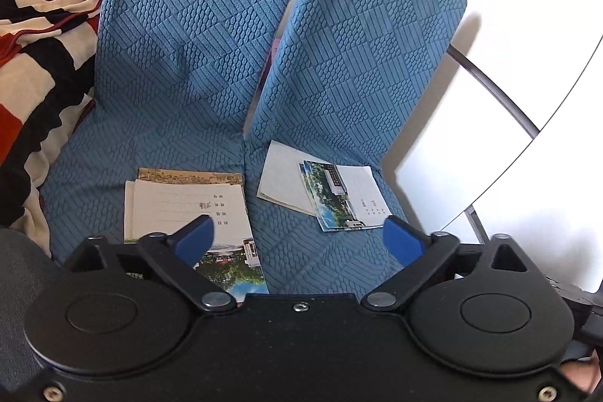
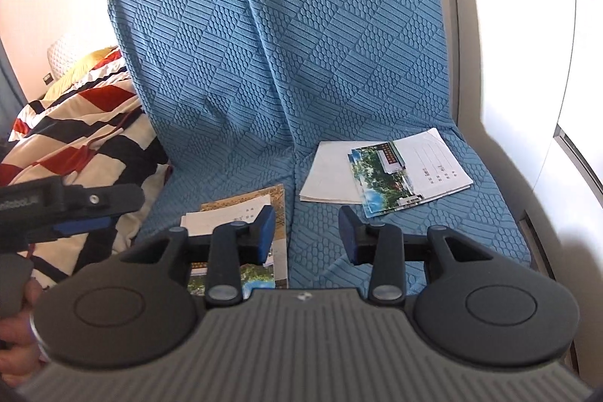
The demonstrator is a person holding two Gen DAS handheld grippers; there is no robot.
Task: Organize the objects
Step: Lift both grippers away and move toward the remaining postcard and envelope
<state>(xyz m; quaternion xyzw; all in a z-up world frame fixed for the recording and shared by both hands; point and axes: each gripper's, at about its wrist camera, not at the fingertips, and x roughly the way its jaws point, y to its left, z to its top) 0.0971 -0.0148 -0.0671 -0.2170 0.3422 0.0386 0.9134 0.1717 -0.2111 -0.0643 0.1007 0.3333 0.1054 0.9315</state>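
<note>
Hovering left gripper (image 1: 297, 243), right gripper (image 2: 305, 234), jaws apart

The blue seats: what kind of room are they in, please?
Probably a bedroom or living space at home: two blue covered seats stand beside a bed with a striped blanket, and postcards lie on the cushions.

Blue quilted seat cover (image 1: 181, 63); red-black-cream, seemingly striped blanket (image 1: 34, 36).
</note>
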